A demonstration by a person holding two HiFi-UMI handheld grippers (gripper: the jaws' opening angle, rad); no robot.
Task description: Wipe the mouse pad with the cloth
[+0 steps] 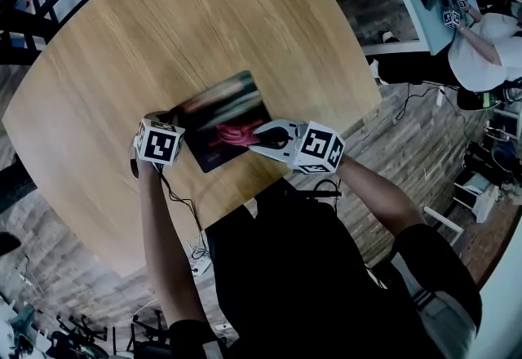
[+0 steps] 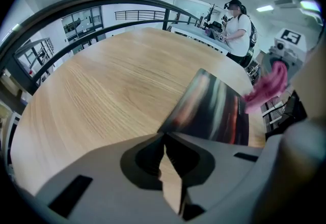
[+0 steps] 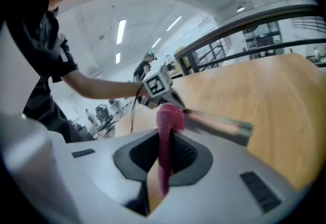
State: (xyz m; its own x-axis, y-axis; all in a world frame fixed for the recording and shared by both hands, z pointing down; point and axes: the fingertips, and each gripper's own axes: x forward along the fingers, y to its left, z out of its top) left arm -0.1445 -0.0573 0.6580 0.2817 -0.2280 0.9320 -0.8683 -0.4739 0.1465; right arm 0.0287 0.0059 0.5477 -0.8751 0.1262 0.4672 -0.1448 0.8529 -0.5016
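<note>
Centre frame, my left gripper pinches the mouse pad by a corner; my right gripper clamps the cloth. Wiping stage, I judge: sweep across next.

The left gripper and right gripper are pale grey wedge shells with dark inner pads. Each bears a white cube of black square markers; a thin black cable leaves the left cube. The person's top is black and short-sleeved.
</note>
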